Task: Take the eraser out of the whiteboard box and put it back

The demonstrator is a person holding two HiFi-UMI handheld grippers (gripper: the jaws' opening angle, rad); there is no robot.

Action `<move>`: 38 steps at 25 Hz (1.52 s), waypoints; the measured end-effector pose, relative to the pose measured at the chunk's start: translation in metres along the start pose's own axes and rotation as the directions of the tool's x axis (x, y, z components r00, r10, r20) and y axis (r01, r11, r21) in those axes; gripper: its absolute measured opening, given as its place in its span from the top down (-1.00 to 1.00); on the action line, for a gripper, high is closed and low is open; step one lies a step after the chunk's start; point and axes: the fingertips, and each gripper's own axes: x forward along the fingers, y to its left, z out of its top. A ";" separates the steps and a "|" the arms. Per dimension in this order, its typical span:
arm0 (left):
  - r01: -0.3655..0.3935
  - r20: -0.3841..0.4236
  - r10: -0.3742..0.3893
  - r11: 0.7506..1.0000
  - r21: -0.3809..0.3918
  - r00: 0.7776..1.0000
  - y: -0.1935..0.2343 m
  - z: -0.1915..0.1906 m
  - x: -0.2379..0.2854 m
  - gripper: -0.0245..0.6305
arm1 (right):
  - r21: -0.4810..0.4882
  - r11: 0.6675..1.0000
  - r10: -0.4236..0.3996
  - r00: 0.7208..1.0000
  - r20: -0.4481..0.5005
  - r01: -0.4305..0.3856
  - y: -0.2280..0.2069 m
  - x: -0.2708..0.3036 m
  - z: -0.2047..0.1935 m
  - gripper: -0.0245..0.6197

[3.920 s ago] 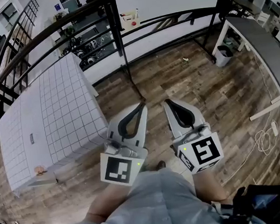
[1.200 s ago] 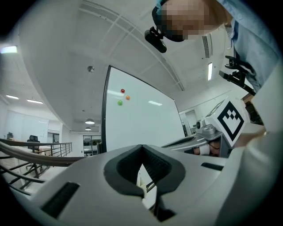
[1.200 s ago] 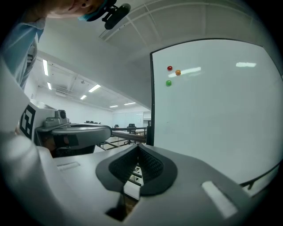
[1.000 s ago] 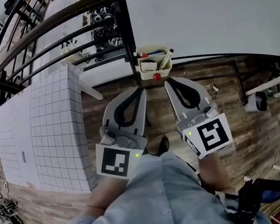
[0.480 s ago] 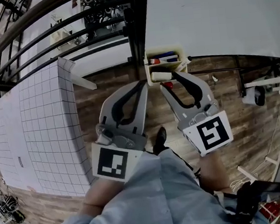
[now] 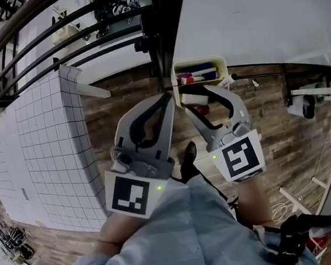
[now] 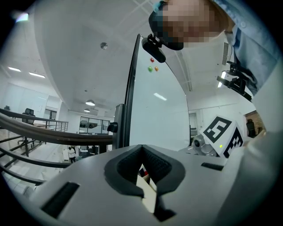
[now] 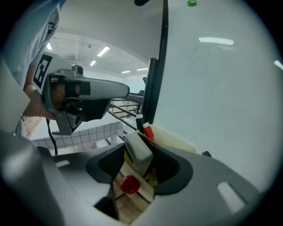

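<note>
A cream box (image 6: 201, 67) hangs under the whiteboard (image 6: 247, 14) and holds markers and a pale block eraser (image 6: 195, 99). My right gripper (image 6: 204, 100) reaches down to the box, its jaws opening, with a finger on each side of the eraser. In the right gripper view the eraser (image 8: 138, 152) stands between the jaws without either pad pressing on it, a red marker (image 8: 147, 132) behind it and a red round knob (image 8: 129, 184) below. My left gripper (image 6: 166, 98) is shut and empty just left of the box; its jaws (image 7: 146, 190) show only a slit.
A grid-patterned table (image 6: 49, 141) stands to the left. A black railing (image 6: 54, 29) runs behind it, and the whiteboard's dark post (image 6: 164, 35) rises beside the box. Below is wooden floor (image 6: 273, 147), with the stand's legs at the right.
The view has closed in on the whiteboard box. My right gripper's jaws went from shut to wide, and it dropped forward around the eraser. The left gripper moved up beside the box.
</note>
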 end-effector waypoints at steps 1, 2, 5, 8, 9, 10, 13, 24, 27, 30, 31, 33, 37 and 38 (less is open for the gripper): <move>0.001 -0.005 -0.001 1.000 -0.001 1.000 0.001 -0.002 0.001 0.93 | 0.001 1.000 0.007 1.000 0.004 -0.007 0.000 0.002 -0.001 0.34; 0.002 -0.009 -0.002 1.000 -0.002 1.000 0.001 -0.003 0.002 0.93 | 0.006 1.000 0.010 1.000 0.010 -0.010 0.000 0.003 -0.001 0.36; -0.003 -0.015 0.003 1.000 -0.001 1.000 0.004 -0.002 0.000 0.93 | 0.009 1.000 0.007 1.000 0.009 -0.007 0.000 0.002 0.001 0.40; -0.008 -0.008 0.008 1.000 0.006 1.000 0.003 0.002 -0.004 0.93 | 0.014 1.000 -0.008 1.000 0.026 0.007 -0.001 -0.001 0.006 0.43; -0.009 -0.004 0.009 1.000 0.008 1.000 0.001 0.003 -0.006 0.93 | 0.017 1.000 -0.012 0.999 0.040 0.012 -0.001 -0.004 0.009 0.43; -0.009 0.000 0.009 1.000 0.011 1.000 -0.001 0.005 -0.008 0.93 | 0.021 1.000 -0.019 0.998 0.056 0.017 -0.002 -0.007 0.013 0.43; -0.013 0.015 0.013 1.000 0.020 1.000 -0.008 0.014 -0.016 0.93 | 0.039 0.999 -0.039 0.994 0.106 0.035 -0.005 -0.021 0.027 0.44; -0.037 0.086 0.029 0.995 0.091 0.996 -0.059 0.051 -0.054 0.93 | 0.092 0.990 -0.132 0.933 0.334 0.107 -0.007 -0.114 0.083 0.48; -0.052 0.109 0.041 0.993 0.105 0.993 -0.075 0.061 -0.064 0.93 | 0.097 0.989 -0.141 0.913 0.383 0.111 -0.002 -0.145 0.091 0.48; -0.073 0.137 0.057 0.990 0.120 0.989 -0.088 0.072 -0.074 0.93 | 0.105 0.987 -0.154 0.894 0.421 0.120 0.003 -0.175 0.096 0.48; -0.080 0.148 0.061 0.989 0.125 0.987 -0.093 0.076 -0.077 0.93 | 0.105 0.987 -0.156 0.888 0.433 0.122 0.004 -0.184 0.097 0.48; -0.088 0.164 0.066 0.987 0.135 0.984 -0.102 0.081 -0.083 0.93 | 0.091 0.988 -0.155 0.877 0.455 0.128 0.008 -0.199 0.098 0.48; -0.090 0.172 0.063 0.984 0.154 0.983 -0.123 0.082 -0.091 0.93 | 0.068 0.987 -0.159 0.862 0.481 0.144 0.012 -0.223 0.095 0.49; -0.092 0.173 0.065 0.983 0.157 0.983 -0.127 0.083 -0.092 0.93 | 0.068 0.987 -0.160 0.860 0.484 0.145 0.013 -0.227 0.093 0.49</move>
